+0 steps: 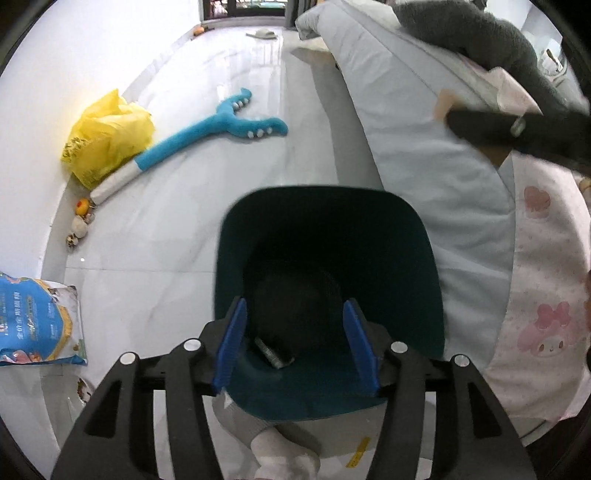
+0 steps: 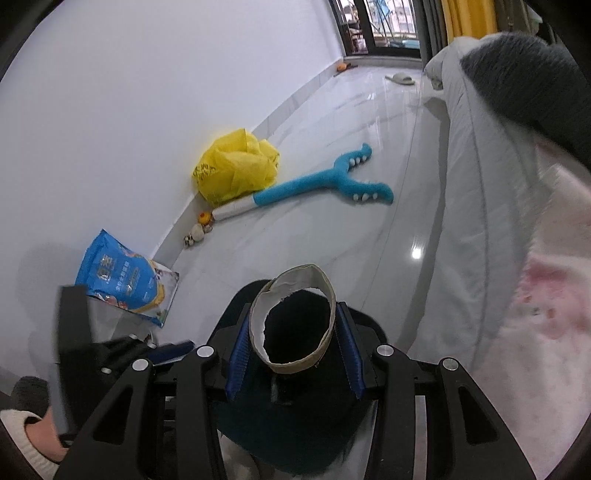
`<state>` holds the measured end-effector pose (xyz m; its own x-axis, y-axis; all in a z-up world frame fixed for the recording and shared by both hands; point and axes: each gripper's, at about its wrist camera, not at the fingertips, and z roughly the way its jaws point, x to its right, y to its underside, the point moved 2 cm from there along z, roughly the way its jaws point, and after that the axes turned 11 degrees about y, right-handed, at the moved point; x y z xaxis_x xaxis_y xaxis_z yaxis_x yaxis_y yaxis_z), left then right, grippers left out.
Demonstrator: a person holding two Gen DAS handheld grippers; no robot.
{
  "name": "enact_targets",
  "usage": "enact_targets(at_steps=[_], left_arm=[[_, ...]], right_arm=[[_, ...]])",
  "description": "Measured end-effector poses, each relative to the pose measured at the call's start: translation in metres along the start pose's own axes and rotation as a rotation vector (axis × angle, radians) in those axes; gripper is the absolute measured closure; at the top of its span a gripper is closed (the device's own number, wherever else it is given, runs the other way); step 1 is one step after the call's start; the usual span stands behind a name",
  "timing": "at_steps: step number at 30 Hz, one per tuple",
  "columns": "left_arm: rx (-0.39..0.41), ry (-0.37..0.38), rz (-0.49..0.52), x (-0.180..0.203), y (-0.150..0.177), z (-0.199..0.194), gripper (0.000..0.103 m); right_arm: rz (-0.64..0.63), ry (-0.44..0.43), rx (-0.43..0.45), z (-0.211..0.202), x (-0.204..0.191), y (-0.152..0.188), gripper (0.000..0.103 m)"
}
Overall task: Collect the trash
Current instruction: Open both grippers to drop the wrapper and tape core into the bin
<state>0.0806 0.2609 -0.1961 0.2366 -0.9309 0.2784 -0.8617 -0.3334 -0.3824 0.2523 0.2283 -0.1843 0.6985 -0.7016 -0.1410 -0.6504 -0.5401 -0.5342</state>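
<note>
A dark teal trash bin (image 1: 328, 236) stands on the floor beside the bed. My left gripper (image 1: 297, 341) sits over its near rim with the blue pads wide apart and nothing between them; a small dark item (image 1: 273, 352) lies inside the bin. My right gripper (image 2: 293, 341) is shut on a cardboard tape-roll core (image 2: 293, 317), squeezed oval, held above the bin (image 2: 291, 435). The left gripper's body (image 2: 122, 354) shows at the lower left of the right wrist view.
A yellow plastic bag (image 1: 107, 138), a blue plush toy (image 1: 218, 123), small toys (image 1: 79, 221) and a blue pet-food bag (image 1: 37, 321) lie along the white wall. The bed with grey and pink bedding (image 1: 424, 166) fills the right side. A slipper (image 1: 261, 34) lies far off.
</note>
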Motion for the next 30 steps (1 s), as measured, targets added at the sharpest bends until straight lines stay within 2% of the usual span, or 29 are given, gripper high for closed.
enact_targets(at_steps=[9, 19, 30], left_arm=[[0.101, -0.021, -0.002, -0.014, -0.011, -0.033, 0.044], [0.225, -0.024, 0.008, -0.019, -0.021, -0.076, 0.056], [0.335, -0.001, 0.002, -0.019, -0.034, -0.113, 0.056]], right_arm=[[-0.023, 0.013, -0.096, 0.042, -0.016, 0.015, 0.058], [-0.056, 0.029, -0.192, 0.083, -0.033, 0.031, 0.058], [-0.097, 0.058, -0.285, 0.111, -0.043, 0.052, 0.057]])
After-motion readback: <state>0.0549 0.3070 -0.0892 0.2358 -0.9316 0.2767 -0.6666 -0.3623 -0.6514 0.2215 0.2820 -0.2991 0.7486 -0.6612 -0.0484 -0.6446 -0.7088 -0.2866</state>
